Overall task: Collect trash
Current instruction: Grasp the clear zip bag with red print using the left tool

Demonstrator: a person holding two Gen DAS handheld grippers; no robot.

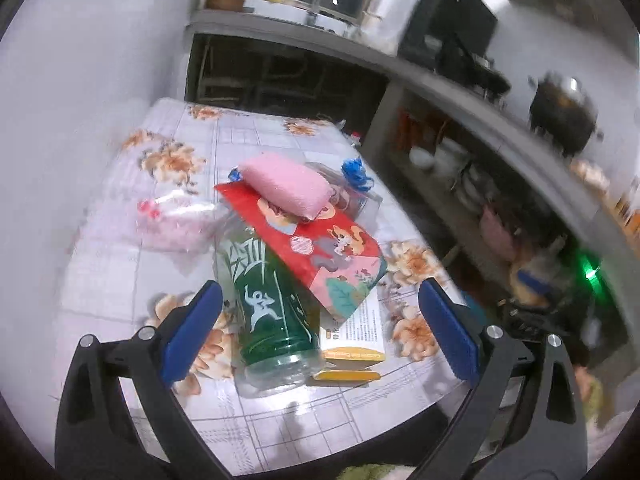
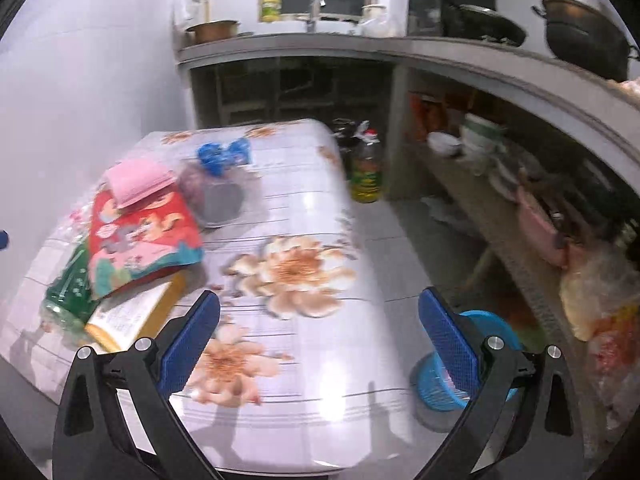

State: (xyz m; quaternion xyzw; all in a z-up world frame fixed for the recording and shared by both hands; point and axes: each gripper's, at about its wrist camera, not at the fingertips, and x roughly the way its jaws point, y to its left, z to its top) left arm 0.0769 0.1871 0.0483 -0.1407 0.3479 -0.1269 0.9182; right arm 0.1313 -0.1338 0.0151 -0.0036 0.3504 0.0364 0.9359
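here both tools are spread wide with nothing between the pads. the left gripper [image 1: 320, 336] hangs over the near edge of the table [image 1: 120, 264], whose cloth is a pale grid with orange flowers, and looks straight onto the heap of trash. nearest it lies a green plastic bottle [image 1: 272, 312] on its side, base toward the camera, touching a yellow-edged box [image 1: 356, 332] printed with small text. a red snack bag [image 1: 316, 248] with cartoon squirrels leans across both, and a pink sponge [image 1: 286, 188] rests on the bag's far end. left of the bottle sits a crumpled clear-pink wrapper [image 1: 176, 224]; behind the sponge a clear bag with a blue tie [image 1: 356, 174] is partly hidden.

the right gripper [image 2: 320, 340] hovers over the bare flowered stretch of the table [image 2: 304, 380], so the same heap lies to its left: green bottle [image 2: 66, 292], box [image 2: 132, 312], red bag [image 2: 140, 240] and sponge [image 2: 138, 182], with the blue tie [image 2: 224, 156] more plainly seen above a grey round shape inside the clear bag. only this view shows a blue basket [image 2: 440, 388] on the floor just beside the table's right edge, behind the right finger, and an oil bottle [image 2: 366, 168] on the floor at the table's far corner. the pink wrapper is plain only in the left wrist view. both views are blurred toward the shelves on the right.
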